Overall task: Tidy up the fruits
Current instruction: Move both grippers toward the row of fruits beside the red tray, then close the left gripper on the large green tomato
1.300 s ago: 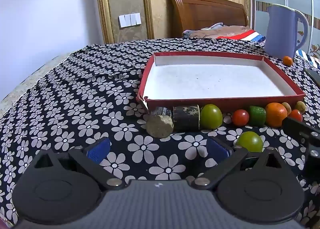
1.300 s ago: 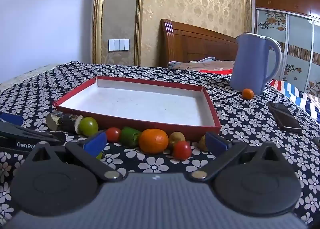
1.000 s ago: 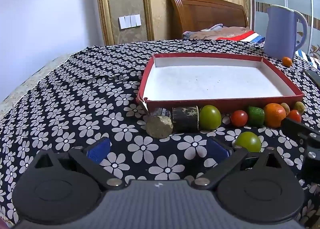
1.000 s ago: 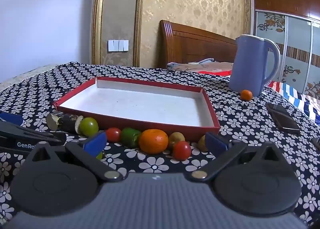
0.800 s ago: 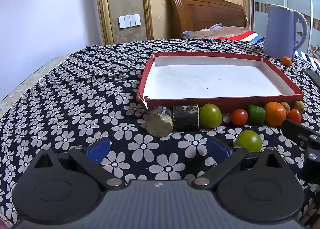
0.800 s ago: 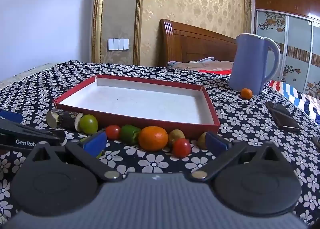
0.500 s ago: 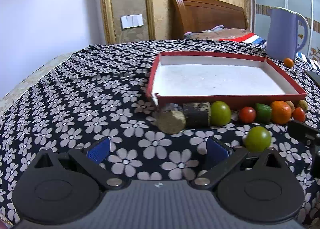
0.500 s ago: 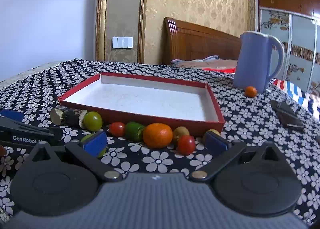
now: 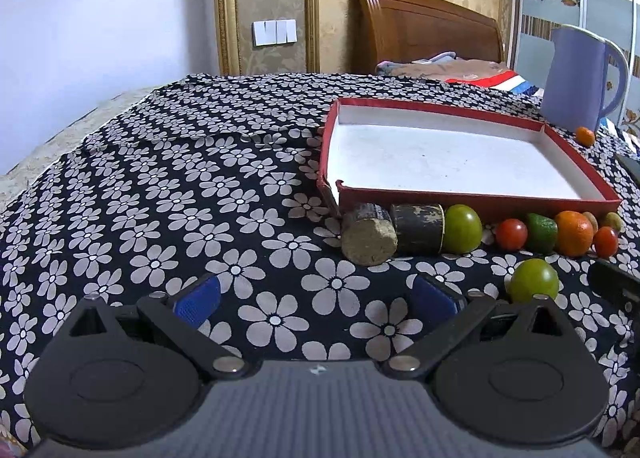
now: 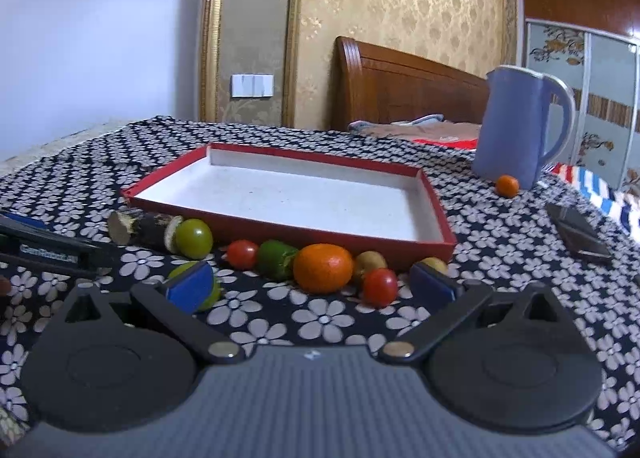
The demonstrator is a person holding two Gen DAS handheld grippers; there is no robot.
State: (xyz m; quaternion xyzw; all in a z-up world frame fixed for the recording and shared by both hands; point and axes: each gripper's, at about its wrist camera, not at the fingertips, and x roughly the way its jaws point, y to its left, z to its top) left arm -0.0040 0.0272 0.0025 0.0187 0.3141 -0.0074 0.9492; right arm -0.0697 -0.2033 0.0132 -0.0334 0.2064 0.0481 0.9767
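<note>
A red tray (image 9: pixel 472 205) with a white, empty floor lies on the flowered cloth; it also shows in the right wrist view (image 10: pixel 320 232). Along its near wall lie two dark sugarcane pieces (image 9: pixel 370 235), a green tomato (image 9: pixel 463 229), a red tomato (image 9: pixel 511 234), a green lime (image 9: pixel 541 232), an orange (image 9: pixel 573 233) and small fruits. Another green tomato (image 9: pixel 534 286) lies nearer. My left gripper (image 9: pixel 318 300) is open and empty, short of the cane. My right gripper (image 10: pixel 310 286) is open and empty, just short of the orange (image 10: pixel 323 268) and a red tomato (image 10: pixel 379 287).
A blue pitcher (image 10: pixel 520 130) stands at the back right with a small orange (image 10: pixel 507 185) at its foot. A dark phone (image 10: pixel 578 234) lies to the right. The left gripper's body (image 10: pixel 44 246) shows at the left edge of the right wrist view.
Both grippers have shifted left and slightly back, so the tray and fruit row sit further right in view. Both stay open. No fruit has moved.
</note>
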